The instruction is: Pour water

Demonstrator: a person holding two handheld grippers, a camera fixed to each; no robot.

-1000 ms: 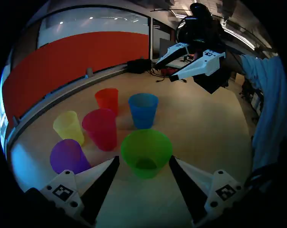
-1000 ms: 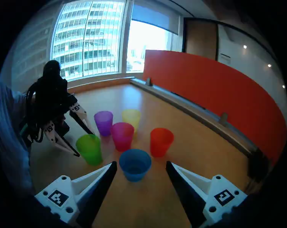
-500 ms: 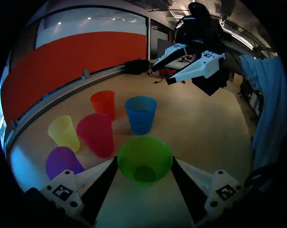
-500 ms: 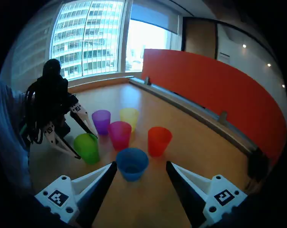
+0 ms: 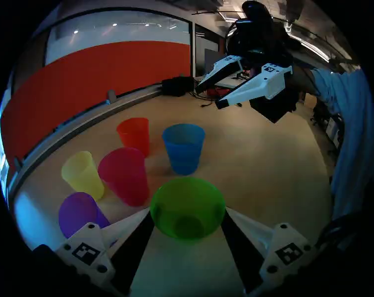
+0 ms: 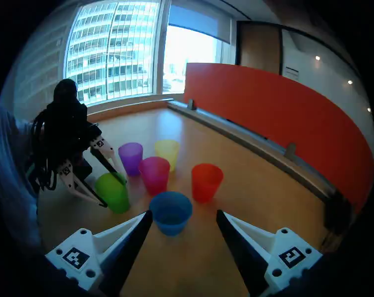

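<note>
We're on the reach: left gripper (image 5: 186, 212) has its jaws spread wide, tips flanking the green cup (image 5: 188, 228) on the table (image 5: 266, 163), not yet pressing. Right gripper (image 6: 183, 214), jaws open too, lines up on the blue cup (image 6: 171, 220) just ahead. Next we need to clamp green squarely and lift it level. A second ago green stood ahead of the tips; now it's between them, and blue sits slightly nearer.

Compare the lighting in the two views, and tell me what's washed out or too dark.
Left gripper view: dim and bluish, yet the green cup reads clearly. Right gripper view: brighter; the window is blown out white, and the left hand-held gripper has a near-black body. Both views: the fisheye curves the red wall.
</note>
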